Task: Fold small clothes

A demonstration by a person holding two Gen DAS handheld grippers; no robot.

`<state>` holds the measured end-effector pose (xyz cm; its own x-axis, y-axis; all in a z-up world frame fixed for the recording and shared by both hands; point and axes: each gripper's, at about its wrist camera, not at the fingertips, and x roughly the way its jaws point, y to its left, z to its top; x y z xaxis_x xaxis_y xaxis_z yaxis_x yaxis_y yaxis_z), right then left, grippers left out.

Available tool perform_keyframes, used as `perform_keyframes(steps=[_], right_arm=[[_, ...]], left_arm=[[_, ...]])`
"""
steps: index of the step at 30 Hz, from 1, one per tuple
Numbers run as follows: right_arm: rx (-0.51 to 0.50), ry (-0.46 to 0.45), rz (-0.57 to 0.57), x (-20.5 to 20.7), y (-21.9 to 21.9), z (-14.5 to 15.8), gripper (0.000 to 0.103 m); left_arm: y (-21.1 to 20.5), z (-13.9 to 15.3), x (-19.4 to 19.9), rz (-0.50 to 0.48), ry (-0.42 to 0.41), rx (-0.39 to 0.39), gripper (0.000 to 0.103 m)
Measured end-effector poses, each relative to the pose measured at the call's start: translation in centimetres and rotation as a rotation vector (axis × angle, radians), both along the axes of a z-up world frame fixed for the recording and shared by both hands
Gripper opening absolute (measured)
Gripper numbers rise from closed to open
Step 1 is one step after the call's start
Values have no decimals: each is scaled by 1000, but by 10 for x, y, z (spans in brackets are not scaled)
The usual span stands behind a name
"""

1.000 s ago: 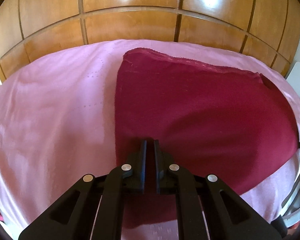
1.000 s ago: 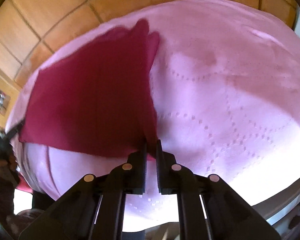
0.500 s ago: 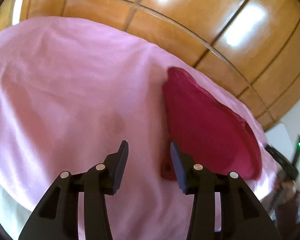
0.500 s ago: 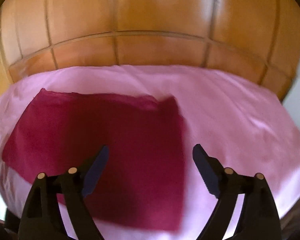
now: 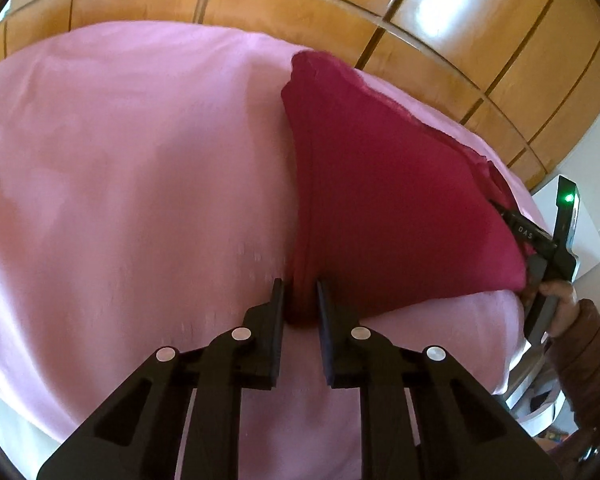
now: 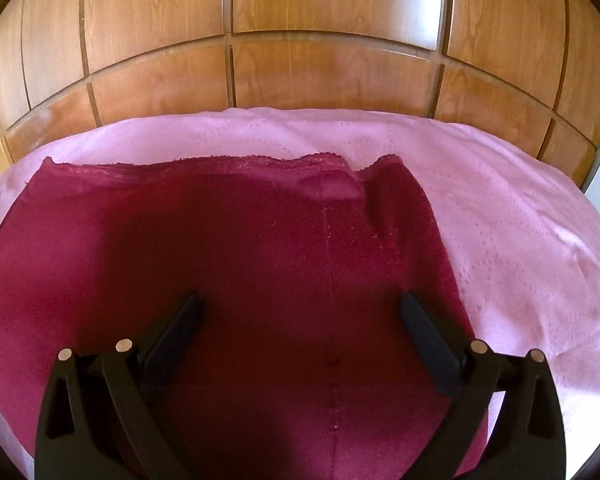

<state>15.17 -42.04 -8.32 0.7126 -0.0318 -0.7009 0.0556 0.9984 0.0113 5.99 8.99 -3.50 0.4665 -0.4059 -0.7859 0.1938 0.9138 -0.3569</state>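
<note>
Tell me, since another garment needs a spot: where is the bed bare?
Bare pink bedspread lies left of the dark red cloth, and more between its right edge and the wooden headboard. It is crowded around the left gripper and right gripper.

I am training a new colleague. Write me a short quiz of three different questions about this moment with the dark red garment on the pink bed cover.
1. True or false: the right gripper is open above the dark red garment.
2. What lies between the fingers of the left gripper? A) the pink bed cover only B) a corner of the garment C) nothing
3. Fill in: behind the bed stands a panelled ____ wall.

Key: 1 true. 2 B: the jaws are narrow around the corner, but a firm grip cannot be confirmed. 3 wooden.
</note>
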Motion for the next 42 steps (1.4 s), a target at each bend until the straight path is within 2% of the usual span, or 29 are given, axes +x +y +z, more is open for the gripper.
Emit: perform_keyframes(steps=[2,5,6,9,12,13,18,23,24,25,26,27,30,31,33,34,36,38,39,41,42], right_arm=[[-1,-4,-1,1,1,0,100],[-5,-8,-4,-9,0,3,100],[-6,-8,-5,-9,0,3,100],[-5,-11,-5,-10,1,2,100],[-6,-11,-3,-9,0,2,100],[-7,-12,-3,-9,0,2,100],[-12,-20,-6,-10,1,1,100],[-3,-28,-8,-11,1,-1,100],[-1,-28,-8,-10,0,-1,100],[-3,-29,-8,-10,0,-1,100],[-5,-30,-8,-11,1,-2,100],[-5,-30,-7,-10,0,-2,100],[-6,-32,-5,-11,0,-2,100],[-6,-32,-5,-11,1,-2,100],[-9,-31,-1,-10,2,-2,100],[-10,-32,-2,-10,2,-2,100],[-7,-33,-5,-11,2,-2,100],[-8,-33,-6,-11,2,-2,100],[-6,-34,-6,-11,2,-2,100],[-9,-34,-7,-11,2,-2,100],[-10,-34,-6,-10,2,-2,100]], left_arm=[[2,2,0,-4,6,-3,15],[13,12,4,7,44,-59,19],[18,18,7,27,41,-71,23],[28,35,22,85,-2,-86,23],[25,43,48,130,-21,-70,48],[21,44,56,132,-26,-66,48],[-6,43,102,112,-25,4,48],[-26,24,138,107,17,76,47],[-28,18,144,112,32,82,37],[-29,14,147,108,42,77,22],[-30,13,148,102,38,67,14],[-32,17,145,123,0,97,7],[-30,22,135,177,-65,126,7],[-29,9,140,198,-43,171,7],[-26,-8,144,197,-7,160,7],[-27,-7,142,201,-18,164,9],[-34,0,141,197,-23,218,10],[-36,11,137,208,-34,260,17],[-35,16,134,222,-43,261,18],[-37,32,118,260,-99,274,18],[-41,43,108,256,-155,281,18]])
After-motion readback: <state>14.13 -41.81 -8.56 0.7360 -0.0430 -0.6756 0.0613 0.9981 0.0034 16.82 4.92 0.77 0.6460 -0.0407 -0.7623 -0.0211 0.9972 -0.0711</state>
